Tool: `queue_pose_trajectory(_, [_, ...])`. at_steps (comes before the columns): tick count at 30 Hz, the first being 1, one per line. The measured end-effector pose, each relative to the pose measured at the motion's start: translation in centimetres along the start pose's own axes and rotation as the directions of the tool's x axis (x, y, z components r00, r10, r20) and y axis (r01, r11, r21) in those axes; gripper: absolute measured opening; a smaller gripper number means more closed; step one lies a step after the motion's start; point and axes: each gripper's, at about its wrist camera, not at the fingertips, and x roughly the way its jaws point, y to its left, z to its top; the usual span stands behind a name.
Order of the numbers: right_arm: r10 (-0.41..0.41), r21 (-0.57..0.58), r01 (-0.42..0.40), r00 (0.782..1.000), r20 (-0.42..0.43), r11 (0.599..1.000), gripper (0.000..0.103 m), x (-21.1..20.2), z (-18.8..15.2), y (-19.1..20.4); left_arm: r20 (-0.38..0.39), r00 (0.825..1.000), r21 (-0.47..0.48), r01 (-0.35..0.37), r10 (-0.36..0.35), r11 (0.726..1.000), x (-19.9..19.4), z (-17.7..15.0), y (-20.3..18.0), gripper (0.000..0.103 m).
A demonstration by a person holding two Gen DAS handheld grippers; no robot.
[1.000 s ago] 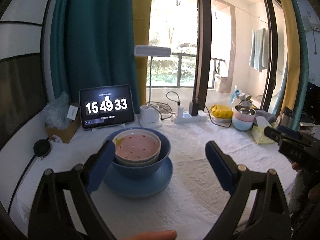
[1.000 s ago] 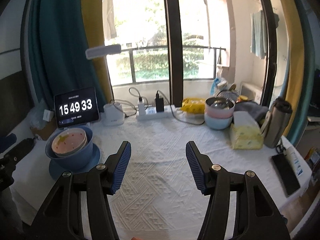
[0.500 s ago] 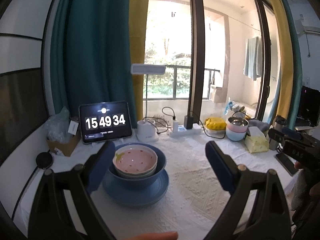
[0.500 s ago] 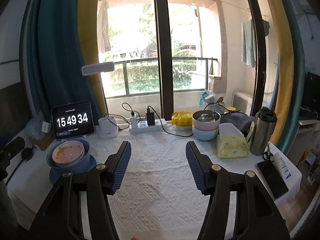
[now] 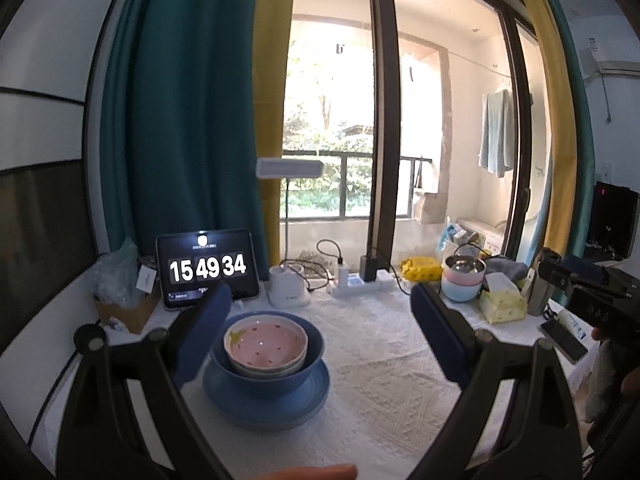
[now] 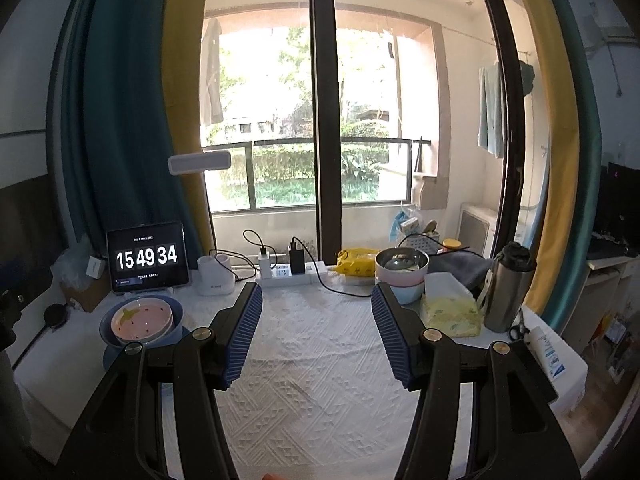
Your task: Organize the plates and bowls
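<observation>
From the left wrist, the left gripper (image 5: 320, 328) has its fingers (image 5: 204, 336) spread wide with nothing between them. Just past them a pink bowl (image 5: 266, 346) sits inside a blue bowl (image 5: 268, 376), and that one sits on a blue plate (image 5: 266, 400). The stack stands near the left edge of the worktop (image 5: 380, 384), which wears a white cloth. A clock screen (image 5: 208, 268) stands behind it by the far edge.

From the right wrist, the right gripper (image 6: 316, 332) hangs over the middle of the worktop (image 6: 316, 392), fingers (image 6: 244, 334) apart and gripping nothing. The same bowl stack (image 6: 142, 324) sits off near the left edge. A tissue box (image 6: 450, 312) and a metal bottle (image 6: 508, 288) stand toward the far right corner.
</observation>
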Motion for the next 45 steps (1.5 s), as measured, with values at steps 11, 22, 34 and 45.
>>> queue_pose_trajectory(11, [-0.006, -0.003, 0.006, 1.0, 0.013, 1.0, 0.061, -1.3, 0.7, -0.6, 0.017, 1.0, 0.005, -0.003, 0.003, 1.0, -0.7, 0.3, 0.0, 0.093])
queue_pose_trajectory(22, [0.001, -0.001, -0.001, 1.0, 0.005, 1.0, 0.061, -1.2, 0.8, -0.4, 0.005, 1.0, -0.001, -0.025, 0.025, 1.0, -0.7, 0.0, 0.4, 0.093])
queue_pose_trajectory(34, [0.005, -0.006, -0.005, 1.0, 0.0, 1.0, 0.061, -1.0, 0.8, -0.1, -0.003, 1.0, -0.003, -0.027, 0.027, 1.0, -0.5, 0.1, 0.6, 0.093])
queue_pose_trajectory(45, [0.003, -0.004, -0.003, 1.0, -0.004, 1.0, 0.061, -1.1, 0.7, 0.0, -0.007, 0.999, -0.015, -0.034, 0.034, 0.999, -0.4, -0.2, 0.8, 0.093])
